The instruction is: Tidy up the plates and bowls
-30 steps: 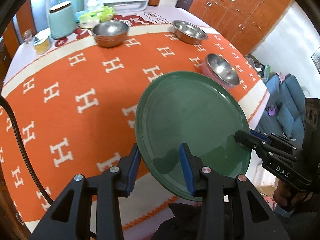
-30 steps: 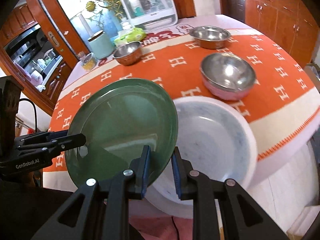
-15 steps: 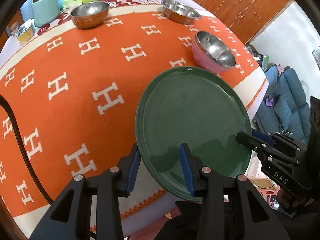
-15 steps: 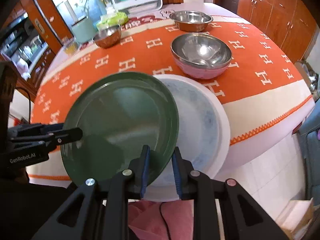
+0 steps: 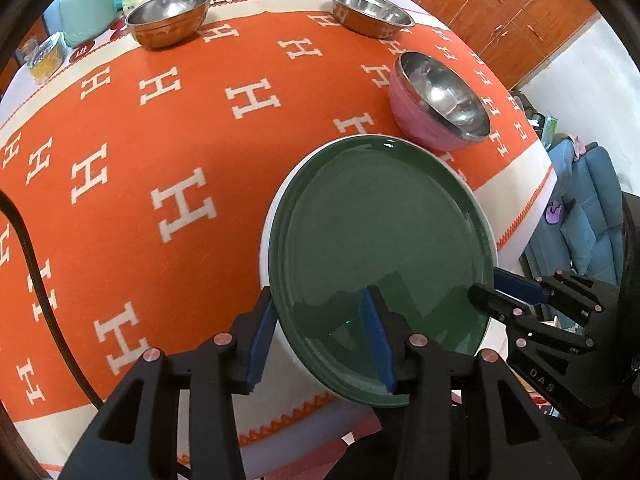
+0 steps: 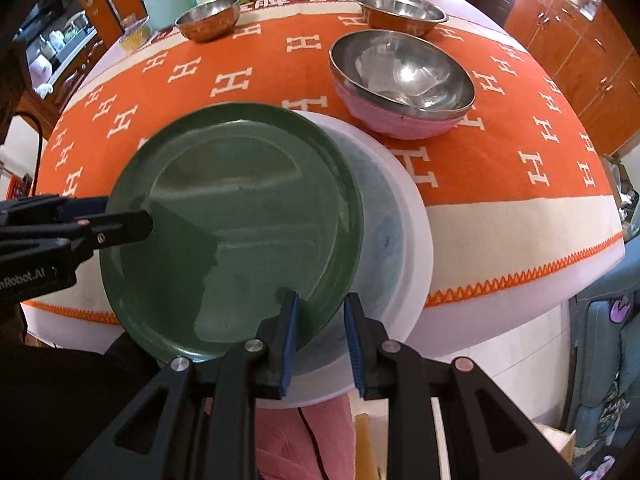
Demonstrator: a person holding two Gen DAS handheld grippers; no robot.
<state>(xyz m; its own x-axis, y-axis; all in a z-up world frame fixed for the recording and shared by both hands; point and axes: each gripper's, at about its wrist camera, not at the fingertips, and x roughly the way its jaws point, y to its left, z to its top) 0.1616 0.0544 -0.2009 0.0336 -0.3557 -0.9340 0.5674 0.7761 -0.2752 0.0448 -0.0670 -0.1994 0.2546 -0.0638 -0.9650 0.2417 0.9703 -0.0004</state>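
The round dark-green glazed plate [image 6: 232, 232] lies over the wider white plate [image 6: 404, 216] at the near edge of the orange cloth patterned with white H's [image 5: 160, 140], a pink-sided steel bowl [image 6: 400, 84] at its 1 o'clock. The left gripper [image 5: 320, 336] straddles its rim at 9 o'clock, jaws just eased wider. The right gripper [image 6: 318, 340], jaws narrowly parted, pinches the 5 o'clock rim.

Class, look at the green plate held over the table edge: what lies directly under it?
Under the green plate lies a larger white plate with a bluish centre, its right part showing. Its left part, and whether the plates touch, is covered.
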